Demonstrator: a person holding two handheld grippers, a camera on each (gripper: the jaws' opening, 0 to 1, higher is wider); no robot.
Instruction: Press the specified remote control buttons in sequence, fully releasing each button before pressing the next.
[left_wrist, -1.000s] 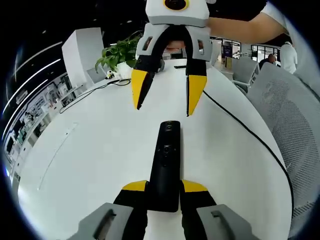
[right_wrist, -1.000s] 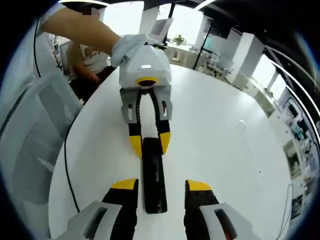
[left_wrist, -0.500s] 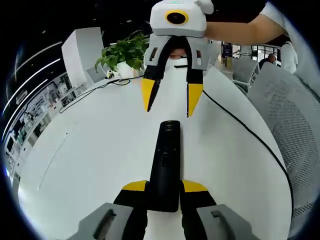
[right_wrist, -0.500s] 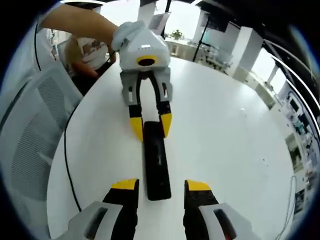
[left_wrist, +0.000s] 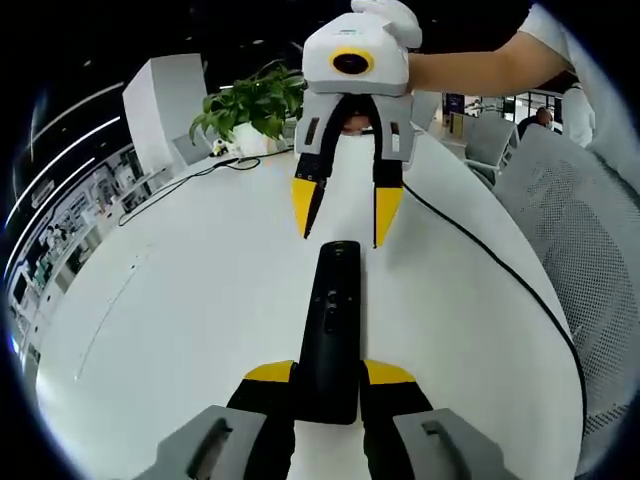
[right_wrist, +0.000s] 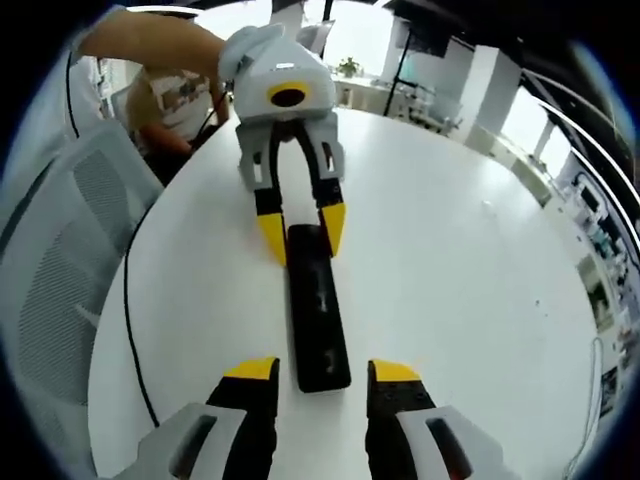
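Observation:
A black remote control (left_wrist: 335, 300) lies lengthwise on the white table (left_wrist: 180, 300). My left gripper (left_wrist: 329, 372) is shut on its near end, one yellow-tipped jaw against each side. In the right gripper view the same gripper (right_wrist: 301, 234) clamps the far end of the remote (right_wrist: 315, 300). My right gripper (left_wrist: 345, 212), held by a gloved hand, hovers open just over the remote's other end, tips pointing down. In its own view the right gripper (right_wrist: 322, 372) has its jaws apart, with a small gap to the remote on each side.
A potted plant (left_wrist: 245, 105) stands at the table's far edge. A black cable (left_wrist: 480, 250) runs along the table's right side, next to a grey mesh chair (left_wrist: 590, 250). A seated person (right_wrist: 180, 100) is behind the left gripper. Bare tabletop lies to the left.
The right gripper has swung more upright and drawn in over the remote's end, its tips now closer to it. The left gripper and the remote have stayed put.

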